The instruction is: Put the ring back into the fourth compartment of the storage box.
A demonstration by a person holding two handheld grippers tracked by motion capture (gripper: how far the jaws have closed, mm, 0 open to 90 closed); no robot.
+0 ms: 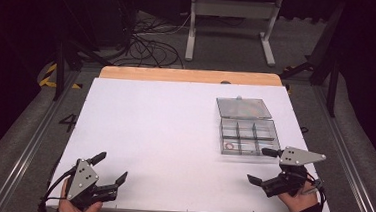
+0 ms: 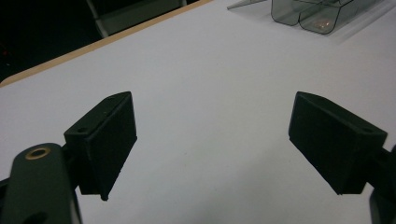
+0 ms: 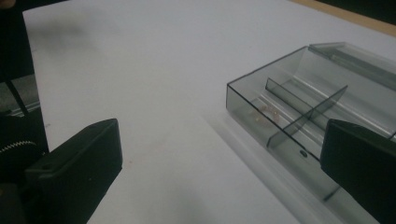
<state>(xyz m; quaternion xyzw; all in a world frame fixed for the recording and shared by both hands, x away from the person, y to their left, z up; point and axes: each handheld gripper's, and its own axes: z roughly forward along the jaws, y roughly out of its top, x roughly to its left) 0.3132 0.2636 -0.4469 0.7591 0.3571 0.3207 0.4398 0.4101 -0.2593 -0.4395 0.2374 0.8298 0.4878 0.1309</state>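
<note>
Lying right of centre in the high view, a clear plastic box (image 1: 249, 136) with its lid folded back sits on the white table (image 1: 149, 133), a small ring (image 1: 229, 147) in its lower-left compartment. The right gripper (image 1: 263, 166), at lower right just beside the box, has its jaws spread wide. The left gripper (image 1: 110, 166), at lower left and well apart from the box, is likewise spread and holds nothing.

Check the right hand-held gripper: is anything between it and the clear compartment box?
Nothing visible. The right hand-held gripper, jaws open, sits just beside the compartment box, with bare white table between them.
</note>
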